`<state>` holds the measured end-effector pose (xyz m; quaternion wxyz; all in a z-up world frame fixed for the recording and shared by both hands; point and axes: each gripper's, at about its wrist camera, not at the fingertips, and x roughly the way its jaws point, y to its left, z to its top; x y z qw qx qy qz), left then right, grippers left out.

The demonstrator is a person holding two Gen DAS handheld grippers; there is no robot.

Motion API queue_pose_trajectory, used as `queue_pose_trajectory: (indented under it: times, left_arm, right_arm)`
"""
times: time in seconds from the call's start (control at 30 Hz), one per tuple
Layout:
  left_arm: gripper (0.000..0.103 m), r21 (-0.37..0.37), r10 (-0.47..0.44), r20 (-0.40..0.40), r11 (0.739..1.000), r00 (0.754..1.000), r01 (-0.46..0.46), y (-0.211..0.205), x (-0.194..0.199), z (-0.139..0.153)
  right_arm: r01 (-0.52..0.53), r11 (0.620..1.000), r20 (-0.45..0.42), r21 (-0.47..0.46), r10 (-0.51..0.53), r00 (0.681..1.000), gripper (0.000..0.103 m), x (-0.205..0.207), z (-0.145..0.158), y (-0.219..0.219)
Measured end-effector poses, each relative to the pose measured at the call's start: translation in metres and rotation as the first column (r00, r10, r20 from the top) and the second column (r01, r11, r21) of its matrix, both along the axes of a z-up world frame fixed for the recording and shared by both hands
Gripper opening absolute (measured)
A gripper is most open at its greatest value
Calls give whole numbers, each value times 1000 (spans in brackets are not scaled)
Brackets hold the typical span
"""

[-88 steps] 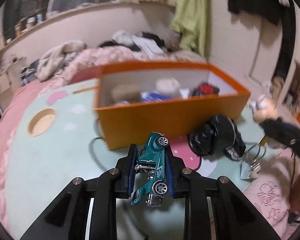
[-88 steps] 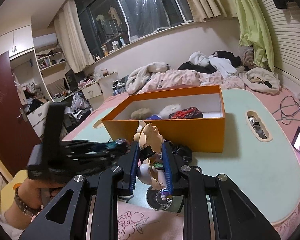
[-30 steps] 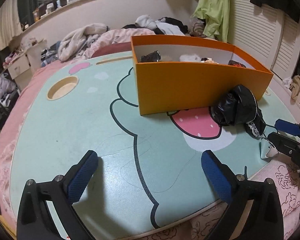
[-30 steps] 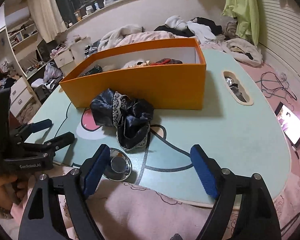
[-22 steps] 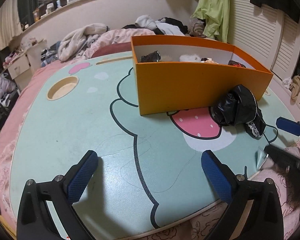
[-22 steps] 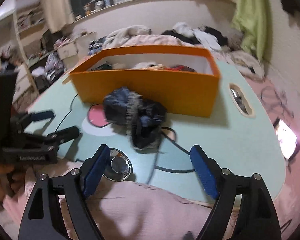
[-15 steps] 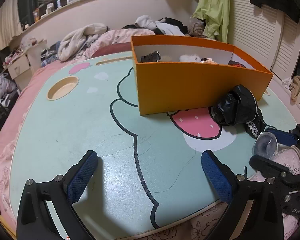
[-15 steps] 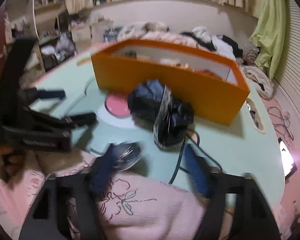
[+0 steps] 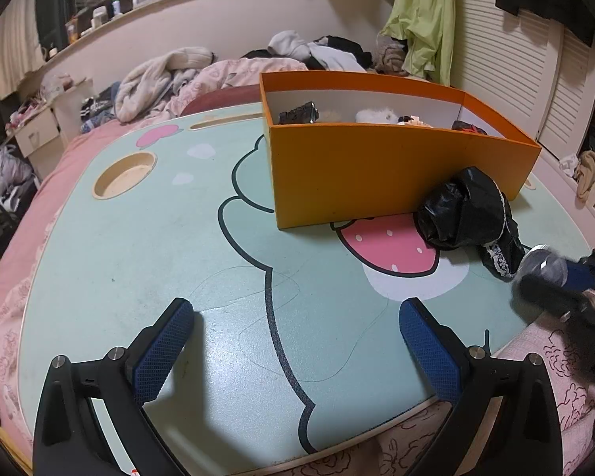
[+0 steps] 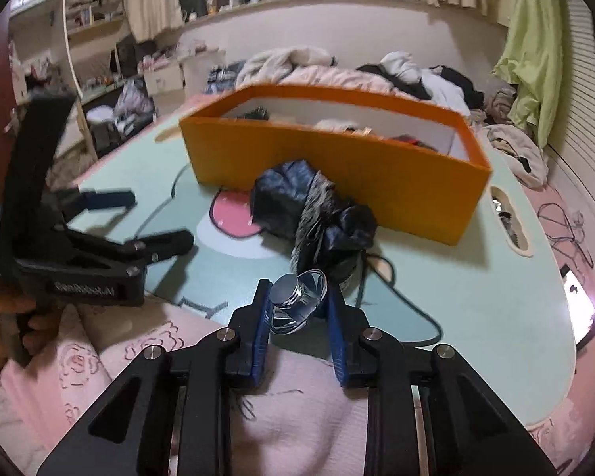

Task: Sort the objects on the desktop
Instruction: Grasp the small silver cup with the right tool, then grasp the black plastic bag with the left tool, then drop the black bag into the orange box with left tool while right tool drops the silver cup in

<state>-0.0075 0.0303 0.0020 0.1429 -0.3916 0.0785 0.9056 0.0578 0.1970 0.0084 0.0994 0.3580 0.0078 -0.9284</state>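
Observation:
A shiny round metal dish (image 10: 297, 297) sits tilted between the blue pads of my right gripper (image 10: 297, 293), whose jaws are closing and press on it. In the left wrist view the same dish (image 9: 543, 265) shows blurred in my right gripper (image 9: 551, 281) at the table's right edge. My left gripper (image 9: 297, 341) stands open over the mint table (image 9: 139, 238) with nothing between its fingers. It also shows at the left as the left gripper (image 10: 158, 218) in the right wrist view. An orange box (image 9: 377, 174) holding several small items stands behind a crumpled black lace-trimmed cloth (image 9: 464, 210).
The table has a round cup hole (image 9: 123, 174) and a slot (image 10: 509, 220) near its right side. A pink blanket (image 10: 297, 416) lies under my right gripper. A lit phone (image 10: 579, 297) lies right of the table. Clothes are piled on the bed (image 9: 218, 67) behind.
My right gripper's jaws have narrowed from wide open onto the metal dish, which has come up off the table edge and tilted. The left gripper has not moved.

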Motion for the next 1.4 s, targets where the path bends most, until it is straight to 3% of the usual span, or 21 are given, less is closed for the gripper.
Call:
queue_pose_trajectory:
  times: [0.17,0.3,0.4,0.47,0.63,0.77,0.9,1.17,1.3,1.4]
  left_arm:
    - [103,0,-22,-8,1000,1000,22,4,0,3]
    - [103,16,-131,-53,991,990,132,24,6,25]
    - [102,122,-229,-12,966,973,229,48,0,38]
    - [101,165,-255,35,955,966,246,68,-11,40]
    - [76,82,-208,92,976,974,201,111,-33,31]
    - [52,153,-233,134,965,963,212,113,-46,20]
    - [35,171,-246,56,957,968,233,106,-34,25]
    - [32,262,-161,-108,947,981,184,45,-3,60]
    - [32,280,-107,-165,948,980,151,29,-14,89]
    - [32,276,-85,-207,951,975,142,29,-34,117]
  right_arm:
    - [82,991,-54,-108,-88,995,27,5,7,24]
    - [238,955,-18,-177,-245,969,27,2,2,50]
    - [322,925,16,-202,-326,945,27,-1,-1,64]
    - [340,917,25,-211,-342,939,27,-2,0,69]
    - [326,926,21,-190,-329,944,27,-4,3,64]
    - [303,940,6,-159,-306,952,27,-1,4,56]
    - [285,950,-19,-130,-290,957,27,2,5,52]
    - [264,959,-31,-107,-268,963,27,1,7,48]
    - [223,970,-53,-97,-229,972,27,-4,16,39]
    - [199,968,-86,-155,-214,973,27,-27,40,37]
